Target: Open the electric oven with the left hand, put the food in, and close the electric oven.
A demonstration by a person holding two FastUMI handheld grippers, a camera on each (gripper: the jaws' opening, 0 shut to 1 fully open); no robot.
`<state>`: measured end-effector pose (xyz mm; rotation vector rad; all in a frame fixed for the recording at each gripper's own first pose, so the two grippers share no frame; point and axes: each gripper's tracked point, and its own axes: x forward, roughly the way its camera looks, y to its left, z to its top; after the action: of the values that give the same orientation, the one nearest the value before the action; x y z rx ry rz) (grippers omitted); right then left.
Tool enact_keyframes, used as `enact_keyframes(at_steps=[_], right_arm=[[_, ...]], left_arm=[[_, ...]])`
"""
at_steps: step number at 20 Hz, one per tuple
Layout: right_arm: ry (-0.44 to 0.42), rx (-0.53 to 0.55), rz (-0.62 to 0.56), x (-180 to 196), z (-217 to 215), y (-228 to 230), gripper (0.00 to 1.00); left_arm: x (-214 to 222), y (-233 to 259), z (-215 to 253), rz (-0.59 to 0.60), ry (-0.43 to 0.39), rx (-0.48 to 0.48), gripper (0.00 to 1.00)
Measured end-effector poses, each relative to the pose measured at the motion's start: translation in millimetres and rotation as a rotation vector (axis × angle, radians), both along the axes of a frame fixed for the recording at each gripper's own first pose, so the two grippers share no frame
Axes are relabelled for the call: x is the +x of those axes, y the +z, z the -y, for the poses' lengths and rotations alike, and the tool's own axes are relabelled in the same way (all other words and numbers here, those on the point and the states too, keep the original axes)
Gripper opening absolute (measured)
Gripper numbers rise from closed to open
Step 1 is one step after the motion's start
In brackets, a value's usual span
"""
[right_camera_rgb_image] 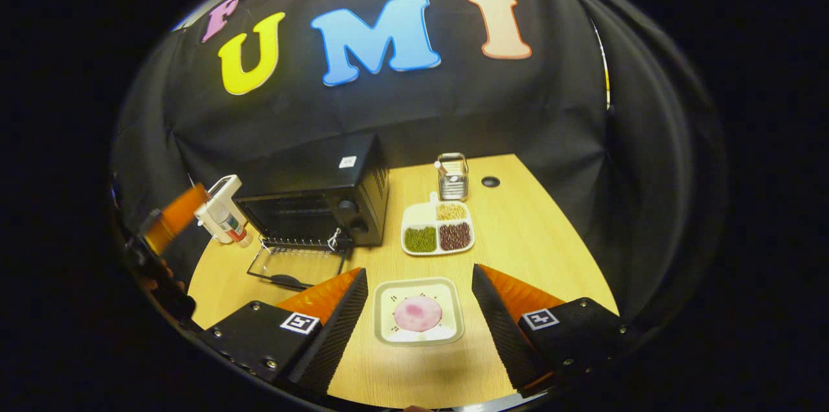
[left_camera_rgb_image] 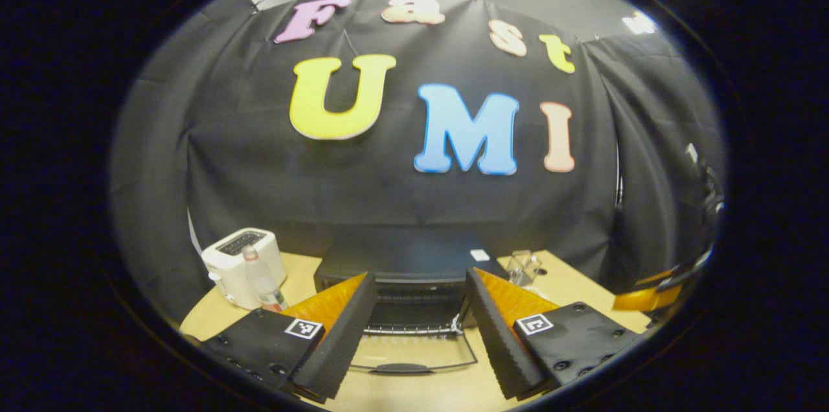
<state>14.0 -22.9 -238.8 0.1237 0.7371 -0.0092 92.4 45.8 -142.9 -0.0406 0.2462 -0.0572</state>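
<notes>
Oven (right_camera_rgb_image: 317, 205) door's (right_camera_rgb_image: 298, 267) already dropped flat so the rack's reachable; right gripper (right_camera_rgb_image: 420, 316) hangs wide open over the plate (right_camera_rgb_image: 447, 292) at 6 o'clock, left gripper (left_camera_rgb_image: 420, 324) open too, holding nothing.

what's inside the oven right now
The oven stands open, door folded down; a wire rack shows at its mouth. No food visible inside, though the dark back is unreadable.

The table (right_camera_rgb_image: 518, 230) looks like pale, smooth wood laminate. The oven (right_camera_rgb_image: 324, 185) is matt black metal with a glossy glass door (right_camera_rgb_image: 295, 266). The white toaster (left_camera_rgb_image: 243, 263) looks like shiny plastic.
</notes>
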Motion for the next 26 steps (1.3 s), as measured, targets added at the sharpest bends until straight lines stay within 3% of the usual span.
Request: enact_keyframes(at_steps=[1,6,11,16,26], right_arm=[[0.001,0.016,-0.036,-0.2,2.8,-12.4,0.98],[0.017,0.055,-0.23,-1.5,23.1,-75.2,0.99],[0.015,0.033,-0.397,-0.9,45.0,-122.1,0.99],[0.018,-0.07,-0.507,12.1,60.6,-160.1,0.99],[0.05,-0.176,-0.631,20.6,58.9,-197.9,0.99]], left_arm=[[-4.6,22.9,-1.8,0.036,0.016,-0.022,0.88],[-16.4,87.8,-20.3,0.147,0.061,-0.043,0.98],[-31.8,78.2,-41.5,0.117,0.104,-0.014,0.97],[-43.9,64.0,-68.7,0.071,0.164,-0.002,0.97],[-57.7,55.3,-101.1,0.048,0.232,-0.007,0.98]])
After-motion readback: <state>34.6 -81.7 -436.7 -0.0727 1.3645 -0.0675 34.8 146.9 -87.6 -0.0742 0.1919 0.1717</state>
